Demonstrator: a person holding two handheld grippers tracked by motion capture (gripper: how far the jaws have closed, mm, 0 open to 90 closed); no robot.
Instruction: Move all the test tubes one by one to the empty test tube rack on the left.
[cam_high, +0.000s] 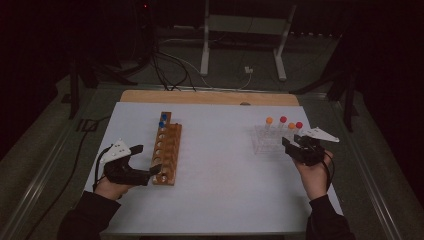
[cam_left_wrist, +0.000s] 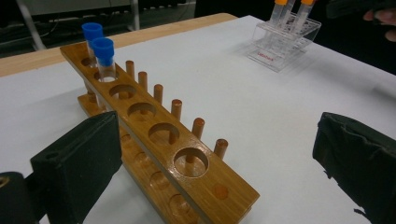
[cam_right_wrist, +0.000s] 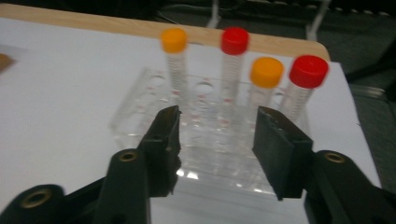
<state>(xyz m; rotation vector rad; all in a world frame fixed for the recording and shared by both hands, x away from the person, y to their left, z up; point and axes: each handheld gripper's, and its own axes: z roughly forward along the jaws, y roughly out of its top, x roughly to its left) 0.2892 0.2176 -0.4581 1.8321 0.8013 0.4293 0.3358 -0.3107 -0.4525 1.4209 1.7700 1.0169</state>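
The white table (cam_high: 220, 200) carries two racks, set well apart, one before each hand. This spacing appears deliberate: each gripper has its own station.

The wooden rack (cam_high: 167, 148) lies at the left with its long axis running away from the person. The left gripper (cam_high: 146, 161) straddles its near end, jaws spread wide, one to each side and pressing on nothing in the left gripper view. It is judged to be placed there to steady the rack for incoming tubes. Two blue-capped tubes (cam_left_wrist: 103, 58) stand upright in the farthest holes; the nearer holes (cam_left_wrist: 190, 162) are vacant.

The clear plastic rack (cam_right_wrist: 154, 112) sits at the right, just ahead of the right gripper (cam_right_wrist: 217, 135). Its jaws stand partly apart, with a gap between them and no tube gripped. They point level toward the rack's near face, below the caps.

Four tubes stand upright in this rack, long axes vertical and caps uppermost: two orange-capped tubes (cam_right_wrist: 173, 56) and two red-capped tubes (cam_right_wrist: 234, 53). The upright stance leaves the capped ends proud of the rack, which is judged to offer the jaws a hold. The tube targeted cannot be told; the nearer orange-capped one (cam_right_wrist: 266, 77) lies closest to the gap.
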